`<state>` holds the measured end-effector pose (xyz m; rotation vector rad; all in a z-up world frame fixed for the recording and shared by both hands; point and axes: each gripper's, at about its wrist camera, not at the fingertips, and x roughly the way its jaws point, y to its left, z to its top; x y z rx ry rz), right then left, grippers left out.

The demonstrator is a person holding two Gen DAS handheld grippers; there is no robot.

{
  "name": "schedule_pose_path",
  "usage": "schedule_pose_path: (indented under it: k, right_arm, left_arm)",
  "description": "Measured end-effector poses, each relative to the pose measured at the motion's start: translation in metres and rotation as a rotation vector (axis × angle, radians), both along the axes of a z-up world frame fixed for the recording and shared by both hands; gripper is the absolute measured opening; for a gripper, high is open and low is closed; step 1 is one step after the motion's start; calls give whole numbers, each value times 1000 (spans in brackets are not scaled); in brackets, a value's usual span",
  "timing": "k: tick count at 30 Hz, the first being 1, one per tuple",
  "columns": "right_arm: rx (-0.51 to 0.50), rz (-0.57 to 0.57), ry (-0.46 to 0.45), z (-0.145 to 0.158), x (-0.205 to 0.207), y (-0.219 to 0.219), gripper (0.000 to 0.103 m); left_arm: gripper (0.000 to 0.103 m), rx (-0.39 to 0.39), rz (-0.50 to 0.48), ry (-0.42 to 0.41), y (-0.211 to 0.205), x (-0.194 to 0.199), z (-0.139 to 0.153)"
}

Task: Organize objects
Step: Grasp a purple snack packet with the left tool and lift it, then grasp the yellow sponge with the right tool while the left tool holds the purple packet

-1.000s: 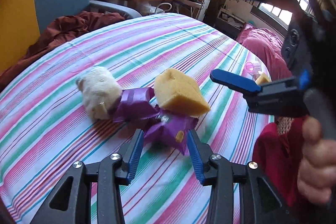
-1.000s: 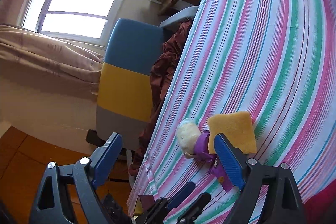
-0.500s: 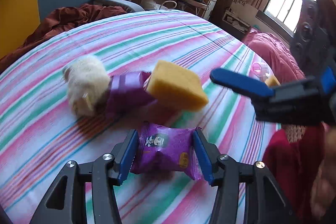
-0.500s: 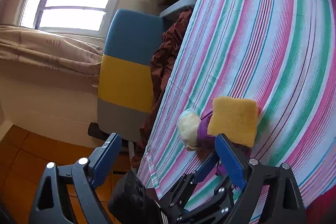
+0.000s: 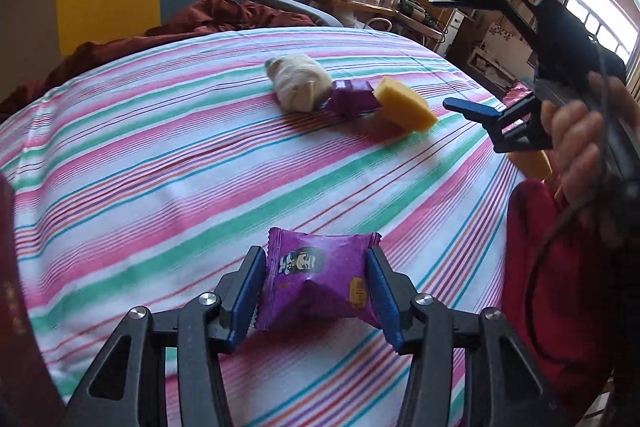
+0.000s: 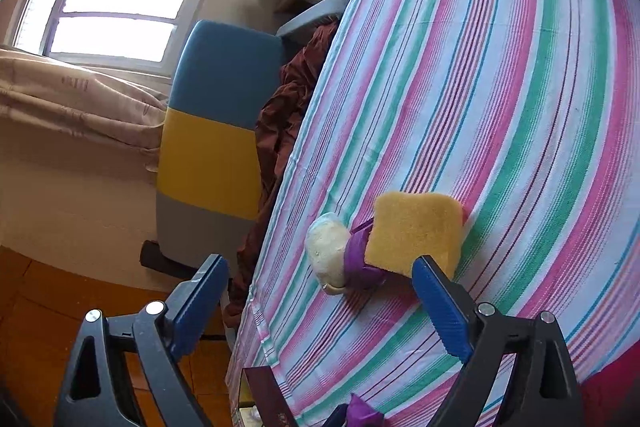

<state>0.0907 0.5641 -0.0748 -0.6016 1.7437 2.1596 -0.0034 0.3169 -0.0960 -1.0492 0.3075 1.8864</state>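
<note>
Striped bedding covers the work surface. Left gripper clamps a purple snack packet between its blue pads, its jaws having just closed slightly. Right gripper stands wide open and empty. Farther out lie a yellow sponge, a second purple packet and a white plush toy, clustered together.
</note>
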Motion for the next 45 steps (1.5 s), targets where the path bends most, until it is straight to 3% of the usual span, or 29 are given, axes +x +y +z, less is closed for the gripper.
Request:
schedule_pose_path:
  k: [4,13,22,27,30,31,33,34,45]
  right_arm:
    - [18,-4,-66,-2,-4,0,97]
    - [97,6,-234,-6,-13,-3,97]
    - [116,12,-329,-13,-20,-1,95]
    - [154,-8,-344,-9,-29,3,95]
    - [199,19,-406,-12,-44,4,95]
    - [215,39,-427,-14,-49,4,93]
    - [248,96,-493,-21,-61,2,66]
    - [262,108,-526,-23,-63,2,61]
    - [306,138,-563,-22,-62,-1,61]
  left_arm:
    - [52,16,18,-3,-15,2,-2]
    - [49,10,27,9,-5,1,-6]
    - [44,71,23,23,-16,2,-10]
    - [44,93,23,13,-20,1,-11]
    - [44,99,23,11,-19,1,-12]
    - [44,102,23,8,-19,0,-13]
    - [44,109,25,-1,-21,-1,-13]
    - [44,111,26,-2,-21,0,-13]
    - [44,126,30,-12,-24,0,-12]
